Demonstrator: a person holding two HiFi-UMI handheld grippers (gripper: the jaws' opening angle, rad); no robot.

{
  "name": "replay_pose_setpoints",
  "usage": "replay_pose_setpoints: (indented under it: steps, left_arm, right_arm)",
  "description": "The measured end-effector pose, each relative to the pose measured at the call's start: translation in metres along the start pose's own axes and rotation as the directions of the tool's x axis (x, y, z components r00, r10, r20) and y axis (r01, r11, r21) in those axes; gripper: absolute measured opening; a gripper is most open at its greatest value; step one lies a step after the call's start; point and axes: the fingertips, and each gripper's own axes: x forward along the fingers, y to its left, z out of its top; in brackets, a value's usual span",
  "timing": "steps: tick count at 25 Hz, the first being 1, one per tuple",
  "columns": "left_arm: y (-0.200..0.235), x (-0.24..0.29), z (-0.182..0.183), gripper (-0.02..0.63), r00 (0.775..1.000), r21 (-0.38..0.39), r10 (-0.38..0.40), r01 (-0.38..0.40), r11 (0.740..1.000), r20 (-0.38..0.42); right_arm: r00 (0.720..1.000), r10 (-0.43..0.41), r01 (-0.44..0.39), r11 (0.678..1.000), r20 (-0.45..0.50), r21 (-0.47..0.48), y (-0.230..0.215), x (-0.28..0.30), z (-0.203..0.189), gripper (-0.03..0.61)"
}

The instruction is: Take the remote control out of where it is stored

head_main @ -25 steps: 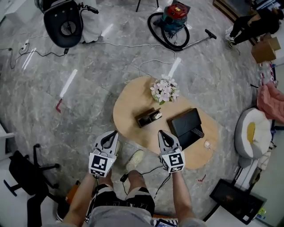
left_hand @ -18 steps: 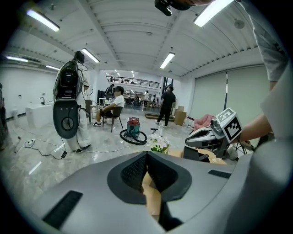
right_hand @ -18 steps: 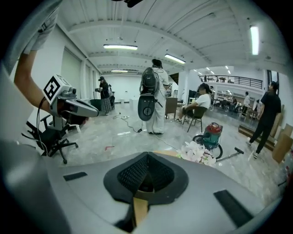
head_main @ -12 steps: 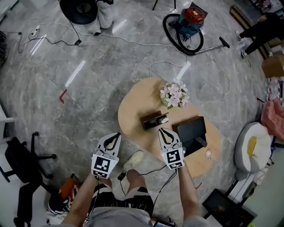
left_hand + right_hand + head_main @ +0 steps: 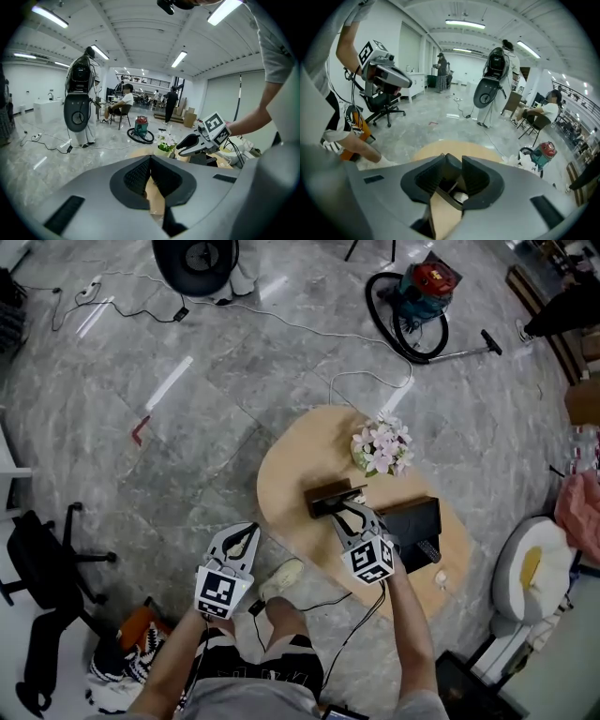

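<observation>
Room: grey marble-patterned floor (image 5: 187, 456), wide and bare on the table's left side.
Surface: light wooden rounded table (image 5: 300, 451), with bare top from its left rim across to the box.
Remote control: the pale slim remote control (image 5: 461, 197) lies inside the small brown open-topped box (image 5: 330, 497); the head view hides it.
Box position: about mid-table, well in from every rim, with its near wall just at the right gripper's tips.
Right gripper (image 5: 349, 514): over the tabletop and pointing down at the box. Its fingers stand apart and have just been opening. The box rim and remote show through the gap, and neither pad presses on anything.
Right of it: a black rectangular case (image 5: 417, 517) lies just beside the gripper, narrowing the room there.
Behind the box: a pot of pale pink flowers (image 5: 382, 448), near the far rim.
Left gripper (image 5: 247, 529): over the floor off the table's near-left edge, fingers together with nothing between them.
Near edge: a pale shoe (image 5: 281, 579) on the floor between the grippers.
Far floor: a red and teal vacuum cleaner (image 5: 427, 287), well apart from the table.
Left margin: a black office chair (image 5: 47, 559).
</observation>
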Motion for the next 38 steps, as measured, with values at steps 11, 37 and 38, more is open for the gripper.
replay_pose_setpoints:
  steps: [11, 37, 38]
  left_arm:
    - [0.008, -0.004, -0.012, 0.008, 0.999, -0.045, 0.038, -0.038, 0.998, -0.008]
    - [0.012, -0.008, -0.016, 0.008, 0.998, -0.063, 0.067, -0.067, 0.996, -0.006]
    - [0.011, -0.008, -0.016, 0.008, 0.998, -0.061, 0.065, -0.065, 0.996, -0.005]
  right_arm:
    - [0.988, 0.12, -0.134, 0.979, -0.098, -0.153, 0.002, 0.029, -0.014, 0.197]
    - [0.951, 0.207, -0.263, 0.931, -0.228, -0.251, 0.019, 0.039, -0.037, 0.17]
    - [0.95, 0.209, -0.266, 0.93, -0.232, -0.252, 0.02, 0.038, -0.037, 0.166]
